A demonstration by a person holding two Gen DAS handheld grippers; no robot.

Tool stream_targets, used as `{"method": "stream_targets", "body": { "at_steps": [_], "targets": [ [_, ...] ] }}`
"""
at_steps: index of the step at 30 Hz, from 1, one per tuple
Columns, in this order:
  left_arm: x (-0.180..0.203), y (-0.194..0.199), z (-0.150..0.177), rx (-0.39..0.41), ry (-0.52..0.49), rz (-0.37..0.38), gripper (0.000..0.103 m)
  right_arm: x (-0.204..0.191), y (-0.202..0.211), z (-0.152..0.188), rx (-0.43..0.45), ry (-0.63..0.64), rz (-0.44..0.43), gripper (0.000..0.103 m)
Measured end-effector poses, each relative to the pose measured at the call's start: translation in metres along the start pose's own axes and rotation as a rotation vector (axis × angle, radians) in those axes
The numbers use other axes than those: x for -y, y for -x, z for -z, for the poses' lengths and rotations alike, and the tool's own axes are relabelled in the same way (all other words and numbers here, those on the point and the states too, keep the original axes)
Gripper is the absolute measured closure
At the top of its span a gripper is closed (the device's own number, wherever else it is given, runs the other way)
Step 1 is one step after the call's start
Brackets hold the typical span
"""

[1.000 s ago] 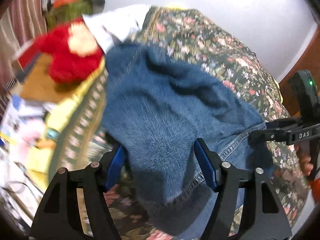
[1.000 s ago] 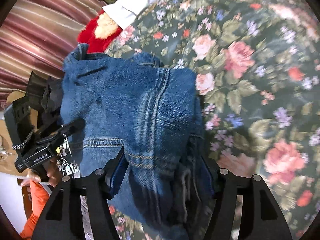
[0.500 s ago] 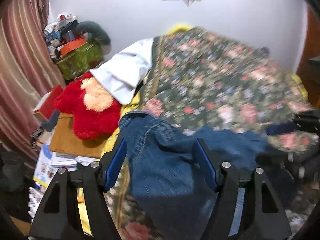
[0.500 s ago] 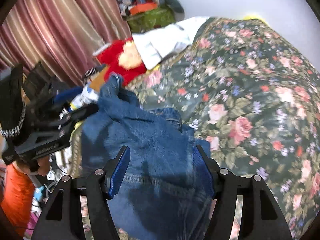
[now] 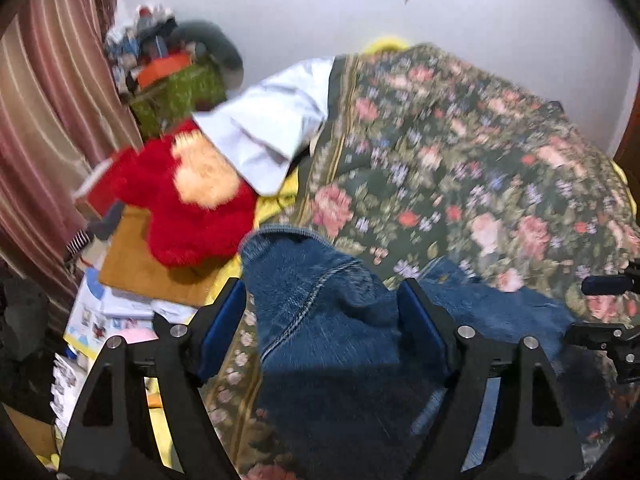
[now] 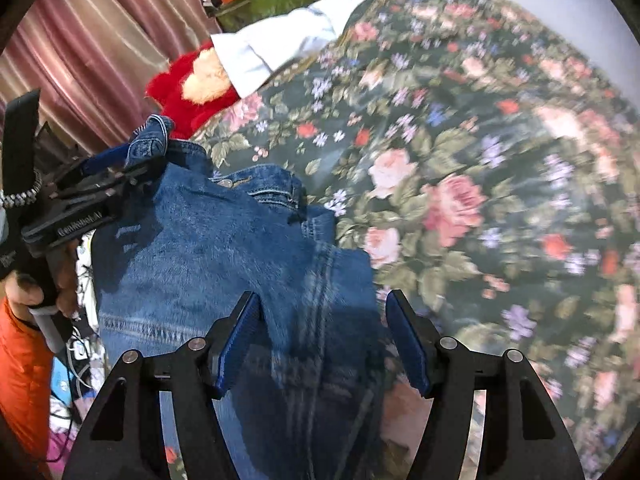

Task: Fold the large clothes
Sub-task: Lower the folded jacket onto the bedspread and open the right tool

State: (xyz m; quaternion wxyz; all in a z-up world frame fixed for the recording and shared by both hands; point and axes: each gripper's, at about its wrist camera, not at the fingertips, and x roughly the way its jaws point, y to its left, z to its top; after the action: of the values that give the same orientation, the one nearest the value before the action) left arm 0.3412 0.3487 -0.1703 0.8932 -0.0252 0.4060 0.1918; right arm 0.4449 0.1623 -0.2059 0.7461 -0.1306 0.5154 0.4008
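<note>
Blue denim jeans [image 6: 208, 256] hang between both grippers over the near left edge of a bed with a dark floral cover [image 6: 460, 140]. My left gripper [image 5: 320, 312] has its blue pads wide apart with a bunched end of the jeans [image 5: 316, 300] between them; in the right wrist view [image 6: 116, 168] it pinches a denim tab at the far left. My right gripper [image 6: 324, 336] has its pads apart with denim filling the gap. Part of the right gripper [image 5: 608, 320] shows at the right edge of the left wrist view.
A red plush toy [image 5: 188, 204] and a white pillow [image 5: 272, 128] lie at the bed's far left corner. Striped maroon curtains [image 5: 44, 120], a green box [image 5: 180, 92] and papers on the floor [image 5: 112, 320] crowd the left side. A white wall [image 5: 400, 20] stands behind the bed.
Both grippers have lifted and tilted up, so the bed and wall have come into view. The jeans have dropped lower in both views and now hang stretched between the grippers.
</note>
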Motion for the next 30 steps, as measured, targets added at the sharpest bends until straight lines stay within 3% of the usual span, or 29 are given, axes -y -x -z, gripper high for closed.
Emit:
{"method": "stream_targets", "body": {
  "at_steps": [5, 9, 12, 14, 17, 20, 25, 30],
  "targets": [
    [0.016, 0.055, 0.016, 0.062, -0.045, 0.112, 0.023, -0.022, 0.033, 0.014, 0.058, 0.071, -0.01, 0.04],
    [0.031, 0.058, 0.048, -0.017, -0.063, 0.174, 0.023, -0.042, 0.029, 0.03, 0.014, 0.099, -0.06, 0.04],
    [0.037, 0.049, 0.079, -0.097, -0.066, 0.169, 0.023, -0.051, 0.01, 0.047, -0.055, 0.14, -0.015, 0.04],
    [0.036, 0.046, 0.102, -0.131, -0.07, 0.121, 0.023, -0.051, 0.003, 0.061, -0.083, 0.173, 0.041, 0.04],
    [0.029, 0.055, 0.123, -0.136, -0.046, 0.119, 0.023, -0.047, 0.01, 0.079, -0.104, 0.207, 0.107, 0.04],
    [0.02, 0.068, 0.137, -0.155, -0.033, 0.07, 0.023, -0.038, 0.028, 0.095, -0.103, 0.192, 0.125, 0.04],
    [0.005, 0.113, 0.139, -0.092, 0.022, 0.035, 0.023, -0.027, 0.08, 0.11, 0.007, 0.118, 0.136, 0.04],
    [0.008, 0.192, 0.114, 0.111, 0.058, 0.047, 0.023, -0.045, 0.154, 0.114, 0.22, 0.096, 0.127, 0.04]
  ]
}}
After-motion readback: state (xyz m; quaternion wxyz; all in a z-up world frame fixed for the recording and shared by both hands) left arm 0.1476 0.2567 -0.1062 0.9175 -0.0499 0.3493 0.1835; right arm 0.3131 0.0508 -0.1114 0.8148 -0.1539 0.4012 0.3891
